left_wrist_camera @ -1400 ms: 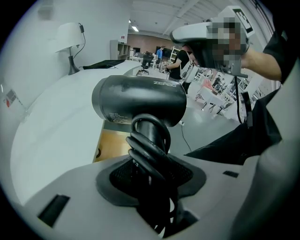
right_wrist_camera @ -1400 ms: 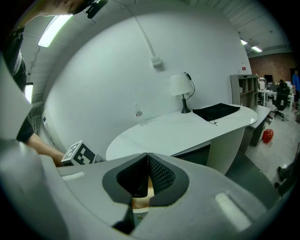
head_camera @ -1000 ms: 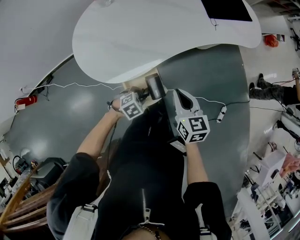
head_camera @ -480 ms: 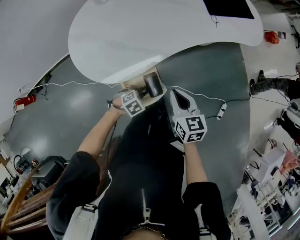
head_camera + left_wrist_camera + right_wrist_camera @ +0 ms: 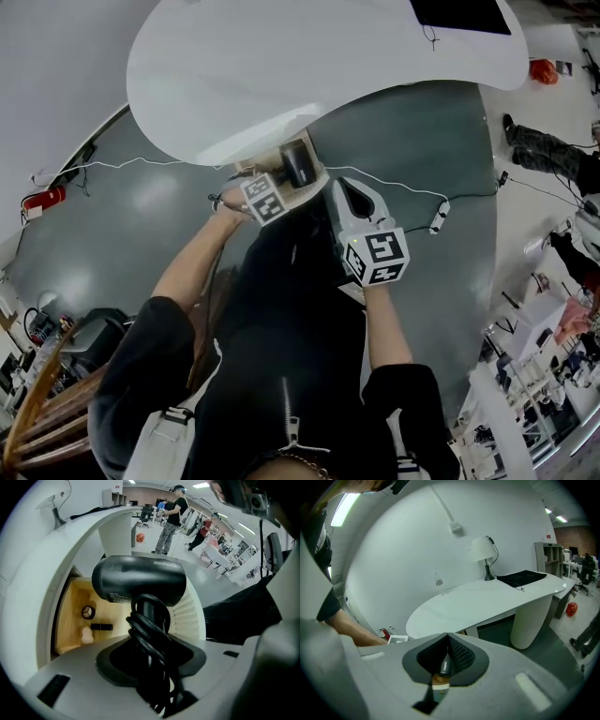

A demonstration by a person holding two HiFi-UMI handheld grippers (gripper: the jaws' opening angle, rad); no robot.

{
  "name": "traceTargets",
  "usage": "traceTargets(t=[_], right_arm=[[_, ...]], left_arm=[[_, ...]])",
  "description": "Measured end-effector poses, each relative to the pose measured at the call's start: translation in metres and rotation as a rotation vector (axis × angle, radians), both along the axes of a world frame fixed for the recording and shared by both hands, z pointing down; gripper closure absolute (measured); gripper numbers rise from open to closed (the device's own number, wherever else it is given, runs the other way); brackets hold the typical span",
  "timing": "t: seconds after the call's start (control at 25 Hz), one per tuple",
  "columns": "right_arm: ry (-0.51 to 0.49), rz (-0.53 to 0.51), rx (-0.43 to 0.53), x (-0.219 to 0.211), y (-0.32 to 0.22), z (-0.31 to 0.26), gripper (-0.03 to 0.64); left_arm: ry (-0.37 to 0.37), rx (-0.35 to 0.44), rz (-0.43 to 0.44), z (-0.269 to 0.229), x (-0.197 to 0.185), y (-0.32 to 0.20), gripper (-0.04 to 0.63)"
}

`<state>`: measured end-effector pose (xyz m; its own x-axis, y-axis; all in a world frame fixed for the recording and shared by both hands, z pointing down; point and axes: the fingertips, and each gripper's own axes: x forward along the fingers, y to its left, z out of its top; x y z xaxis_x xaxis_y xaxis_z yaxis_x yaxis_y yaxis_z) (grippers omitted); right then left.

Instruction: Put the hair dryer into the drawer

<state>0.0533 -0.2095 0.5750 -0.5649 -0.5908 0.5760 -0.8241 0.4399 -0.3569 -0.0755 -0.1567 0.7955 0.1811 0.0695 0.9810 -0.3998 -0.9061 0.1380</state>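
1. At the left end of the open drawer (image 5: 70,616), three small things lie on its wooden floor: a round black piece (image 5: 87,612), a black bar (image 5: 101,626) and a pale lump (image 5: 86,636).
2. The left gripper (image 5: 281,183), at the drawer's near side, is clamped on the handle of the hair dryer (image 5: 138,581). Only that handle and the cord wound round it keep the jaws apart.
3. The black hair dryer is held over the drawer with its barrel crosswise. Whether it touches the drawer's floor cannot be told.
4. A ribbed white panel (image 5: 190,616) borders the drawer's right side, and the white desk (image 5: 281,66) spreads above the drawer.
5. The right gripper (image 5: 447,639), just right of the drawer, has its jaws closed tip to tip, gripping nothing.
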Motion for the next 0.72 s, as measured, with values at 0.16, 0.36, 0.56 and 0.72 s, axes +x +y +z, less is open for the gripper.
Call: traceTargets(t=[0.16, 0.36, 0.56, 0.72], right_arm=[[0.002, 0.005, -0.008, 0.004, 0.001, 0.003, 0.614], [0.009, -0.003, -0.014, 0.008, -0.001, 0.005, 0.614], [0.011, 0.002, -0.019, 0.010, -0.004, 0.006, 0.614], [0.012, 0.000, -0.028, 0.012, -0.005, 0.009, 0.614]], left_arm=[[-0.037, -0.012, -0.005, 0.014, -0.004, 0.001, 0.411], [-0.076, -0.029, -0.008, 0.025, -0.008, 0.000, 0.411], [-0.126, -0.048, -0.004, 0.038, -0.012, -0.003, 0.411], [-0.150, -0.061, -0.010, 0.047, -0.012, -0.006, 0.411]])
